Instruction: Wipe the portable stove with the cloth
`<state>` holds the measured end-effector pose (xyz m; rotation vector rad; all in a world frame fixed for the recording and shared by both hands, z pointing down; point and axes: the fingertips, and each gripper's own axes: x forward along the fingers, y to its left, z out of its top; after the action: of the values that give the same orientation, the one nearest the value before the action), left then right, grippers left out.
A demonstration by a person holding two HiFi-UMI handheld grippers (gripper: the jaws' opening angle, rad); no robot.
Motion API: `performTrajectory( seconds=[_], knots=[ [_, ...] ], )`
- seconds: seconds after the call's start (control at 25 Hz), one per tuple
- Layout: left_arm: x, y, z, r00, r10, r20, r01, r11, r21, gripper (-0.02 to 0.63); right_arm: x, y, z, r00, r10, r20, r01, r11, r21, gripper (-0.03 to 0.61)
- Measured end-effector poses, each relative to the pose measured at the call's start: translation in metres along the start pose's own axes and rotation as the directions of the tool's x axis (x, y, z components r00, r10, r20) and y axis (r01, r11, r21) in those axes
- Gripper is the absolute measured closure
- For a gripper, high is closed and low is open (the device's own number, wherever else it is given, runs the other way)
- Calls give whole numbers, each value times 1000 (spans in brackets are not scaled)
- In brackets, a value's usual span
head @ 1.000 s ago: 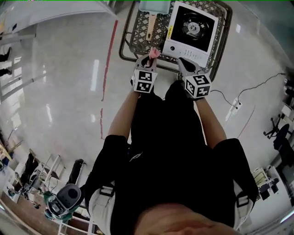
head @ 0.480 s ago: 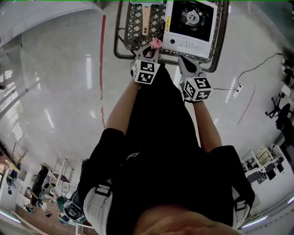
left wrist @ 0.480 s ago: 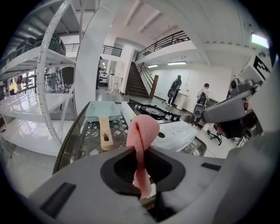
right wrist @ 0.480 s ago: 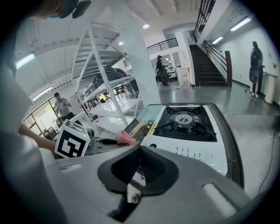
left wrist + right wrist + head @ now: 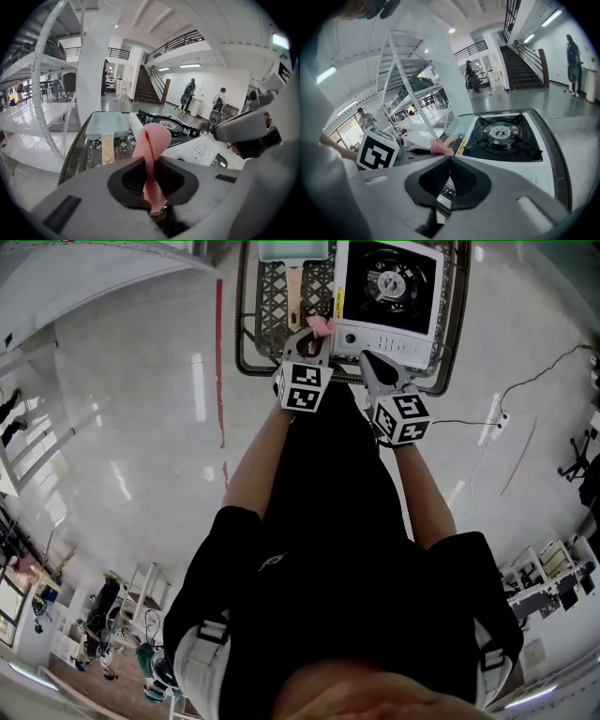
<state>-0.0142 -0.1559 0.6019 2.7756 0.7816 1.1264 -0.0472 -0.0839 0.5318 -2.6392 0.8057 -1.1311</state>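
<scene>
Cloth (image 5: 151,140) upright in left gripper (image 5: 312,337)

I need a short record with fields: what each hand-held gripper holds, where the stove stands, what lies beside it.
left hand-held gripper: shut on pink cloth
right hand-held gripper: shut, empty
portable stove: in wire basket, burner up
cloth position: by stove's front left corner, contact unclear
beside stove: light blue scoop, wooden handle

Looking steeply down from the head; riding close behind the left tool (image 5: 315,334) and right tool (image 5: 369,359), facing forward along the jaws; sharing the portable stove (image 5: 389,292) across all three.
</scene>
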Motion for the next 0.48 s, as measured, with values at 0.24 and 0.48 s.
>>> performTrajectory(
  seconds=[0.24,0.48],
  knots=[
    [18,6,23,1000,7,-1,-7,1000,11,583,4,-15,8,1000,-3,1,3,1000,19,575],
    [36,16,40,1000,5,-5,-4,1000,12,583,7,-26,20,1000,-13,16,12,999,47,575]
  ],
)
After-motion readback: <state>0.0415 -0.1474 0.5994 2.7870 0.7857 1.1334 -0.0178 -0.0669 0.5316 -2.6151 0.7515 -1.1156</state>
